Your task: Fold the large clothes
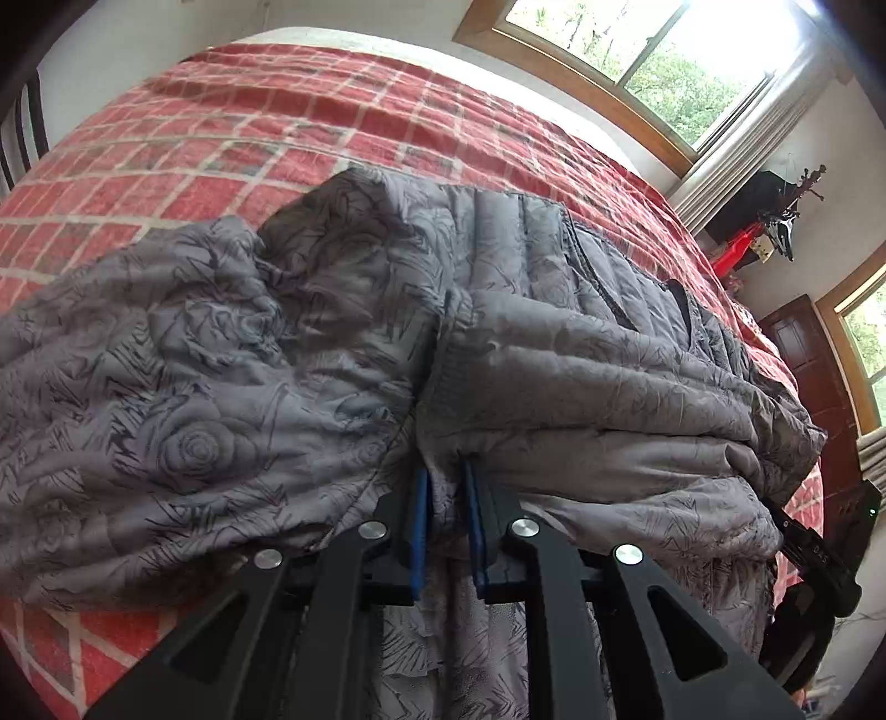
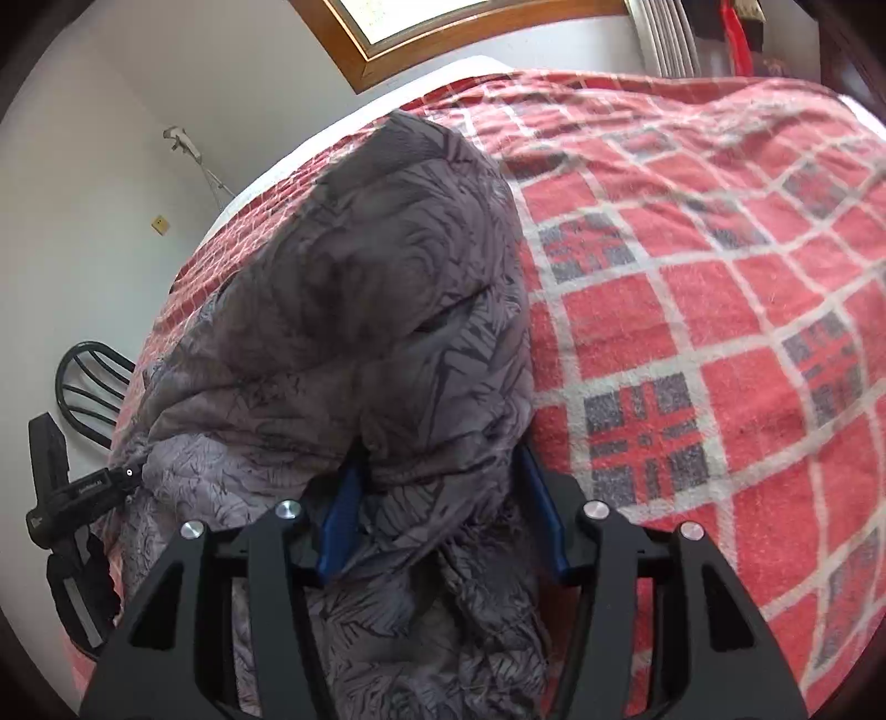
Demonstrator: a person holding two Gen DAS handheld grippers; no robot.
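Two hand-held grippers are seen gripping one garment, a grey quilted jacket (image 1: 343, 310) printed with dark roses and leaves, which lies bunched on a bed covered by a red checked blanket (image 1: 232, 127). In the left wrist view, the left hand-held gripper (image 1: 446, 498) is at the lower centre of the frame, its blue pads (image 1: 419, 515) drawn close together on a thin fold of the jacket's edge. In the right wrist view, the right hand-held gripper (image 2: 437, 498) is likewise at lower centre, its blue pads (image 2: 339, 515) set wider apart and filled by a thick bundle of the same fabric, so a pinch on the bundle is judged there too.

The jacket is found in the middle and lower left of the left view, with a ribbed cuff (image 1: 443, 382) and a dark-edged pocket slit (image 1: 601, 277) showing toward the centre right; part of it hangs below the bed's near edge. In the right view it is heaped at centre left, rising in a hump toward the upper middle.

Little of the folding appears done: no flat, squared layers can be made out, only crumpled heaps. What is left, by this judgement, is the spreading of the body flat, the laying-in of the sleeves, and the doubling of the whole. A window (image 1: 637, 50) is seen at the upper right of the left view.
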